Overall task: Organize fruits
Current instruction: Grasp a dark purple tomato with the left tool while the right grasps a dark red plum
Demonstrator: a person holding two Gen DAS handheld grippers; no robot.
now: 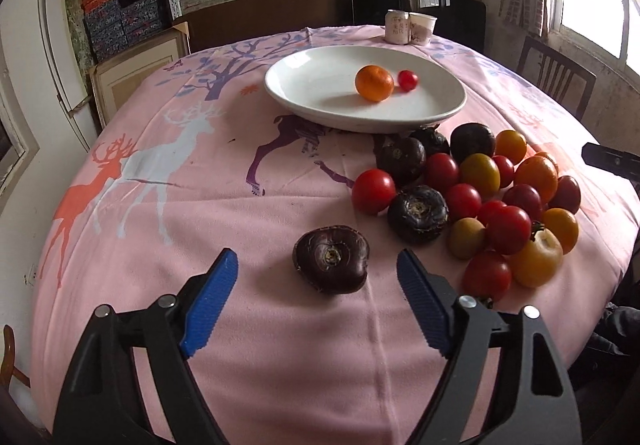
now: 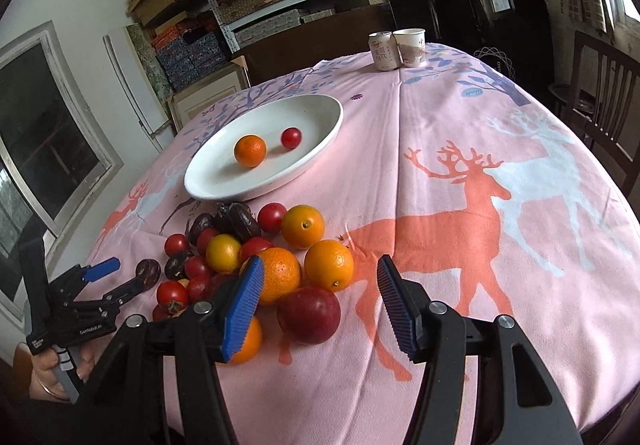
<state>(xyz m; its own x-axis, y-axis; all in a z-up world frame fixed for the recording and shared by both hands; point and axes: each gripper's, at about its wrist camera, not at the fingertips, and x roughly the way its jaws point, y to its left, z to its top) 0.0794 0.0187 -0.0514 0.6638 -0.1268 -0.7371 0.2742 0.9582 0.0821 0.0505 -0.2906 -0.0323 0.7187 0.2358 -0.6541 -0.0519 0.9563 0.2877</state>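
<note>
Both tools gape, nothing gripped. Left tool [image 1: 316, 273] straddles the lone dark purple water chestnut [image 1: 331, 259], lining up a grab. Right tool [image 2: 320, 277] hovers over the glossy red plum [image 2: 309, 315]. Shallow white oval plate [image 1: 304, 101] waits at twelve o'clock on the bench, holding two fruits.

Chinese characters mark the can [image 2: 383, 50] and paper cup [image 2: 412, 47], too small to read.

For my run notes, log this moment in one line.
left hand-held gripper: open, around dark chestnut | right hand-held gripper: open | plate: orange, cherry tomato
</note>
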